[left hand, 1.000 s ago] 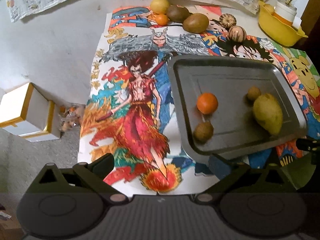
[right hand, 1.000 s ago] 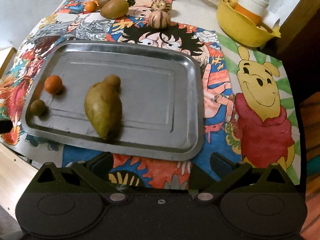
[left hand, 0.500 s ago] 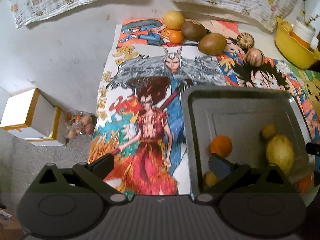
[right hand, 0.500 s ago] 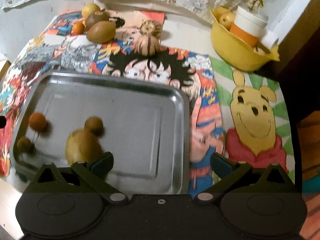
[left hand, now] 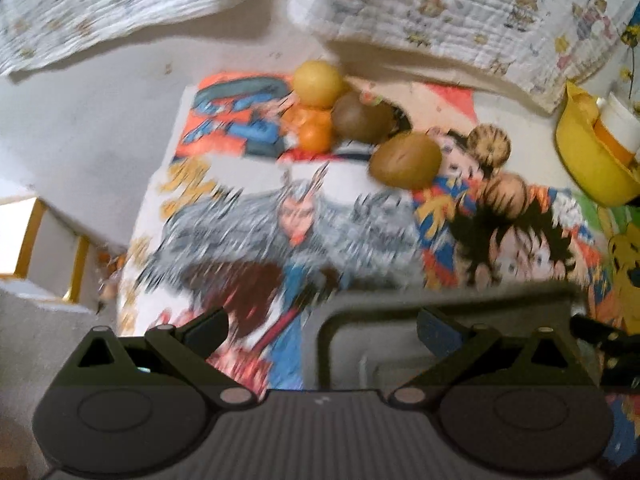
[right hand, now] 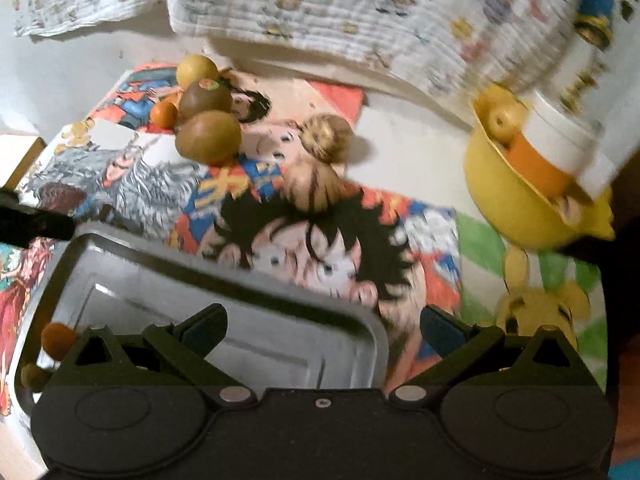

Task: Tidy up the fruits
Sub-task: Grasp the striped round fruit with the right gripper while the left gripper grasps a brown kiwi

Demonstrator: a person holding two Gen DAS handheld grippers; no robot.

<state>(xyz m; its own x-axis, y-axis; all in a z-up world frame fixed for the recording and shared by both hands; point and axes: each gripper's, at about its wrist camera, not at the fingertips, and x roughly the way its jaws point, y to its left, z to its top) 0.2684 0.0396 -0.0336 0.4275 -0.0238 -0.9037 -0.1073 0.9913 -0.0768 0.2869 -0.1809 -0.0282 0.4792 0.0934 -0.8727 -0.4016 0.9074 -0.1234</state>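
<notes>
A metal tray (right hand: 224, 284) lies on a cartoon-print mat; its far rim shows in the left wrist view (left hand: 440, 300). On its left side I see a small orange (right hand: 58, 338) and a small brown fruit (right hand: 34, 374). Loose fruit lies at the mat's far end: a yellow fruit (left hand: 318, 82), an orange (left hand: 316, 136), two brown-green fruits (left hand: 362, 116) (left hand: 406, 160) and two striped round fruits (left hand: 488, 144) (left hand: 506, 192). The same pile shows in the right wrist view (right hand: 208, 136). My left gripper (left hand: 322, 324) and right gripper (right hand: 322, 322) are both open and empty, above the tray's near part.
A yellow bowl (right hand: 516, 200) holding a white-and-orange cup and a small fruit stands at the far right. A patterned quilted cloth (right hand: 360, 12) hangs behind the mat. A white box with yellow edges (left hand: 24, 256) sits left of the mat.
Both grippers have moved forward toward the far end of the mat. The tray has slid down in both views and the fruit pile looks closer. The large yellow-green fruit is out of sight.
</notes>
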